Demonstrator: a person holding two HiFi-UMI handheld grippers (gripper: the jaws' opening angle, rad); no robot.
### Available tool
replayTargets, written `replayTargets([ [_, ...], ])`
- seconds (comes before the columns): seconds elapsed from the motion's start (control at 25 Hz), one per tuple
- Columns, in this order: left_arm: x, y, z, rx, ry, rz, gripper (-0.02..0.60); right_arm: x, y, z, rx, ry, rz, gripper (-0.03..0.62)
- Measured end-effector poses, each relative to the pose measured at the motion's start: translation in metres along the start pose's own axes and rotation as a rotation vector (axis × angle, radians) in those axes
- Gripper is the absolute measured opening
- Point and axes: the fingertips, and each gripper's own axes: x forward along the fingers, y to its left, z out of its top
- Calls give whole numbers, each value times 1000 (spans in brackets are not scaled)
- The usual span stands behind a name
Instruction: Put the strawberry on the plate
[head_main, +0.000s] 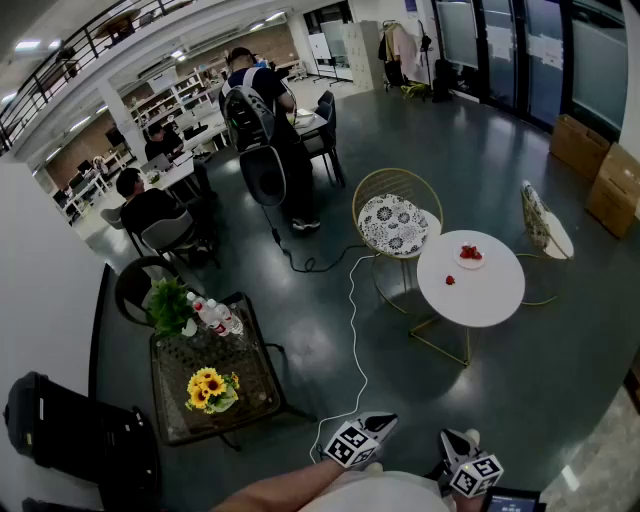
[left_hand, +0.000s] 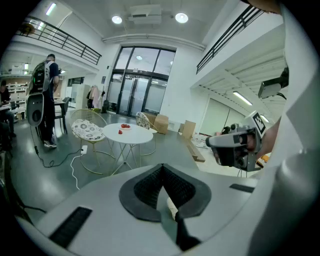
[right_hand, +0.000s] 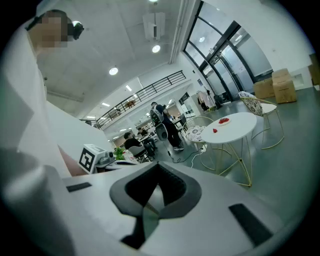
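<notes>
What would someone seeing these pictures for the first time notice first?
Probably the round white table right of centre in the head view, bright against the dark floor. It carries a small plate of red fruit and one loose strawberry beside it. Next come the yellow sunflowers on the dark side table at lower left.

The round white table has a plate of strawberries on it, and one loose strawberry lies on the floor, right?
Not the floor: the loose strawberry lies on the round white table itself, apart from the plate of strawberries, as the head view shows.
</notes>
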Motion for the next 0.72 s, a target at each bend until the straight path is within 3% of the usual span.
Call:
replayTargets([
  [0.24, -54, -5, -29, -4, -11, -21, 8, -6, 45, -49, 45, 7, -30, 8],
  [0.72, -77, -20, -37, 64, -33, -121, 8, -13, 66, -60, 13, -19, -117, 6],
])
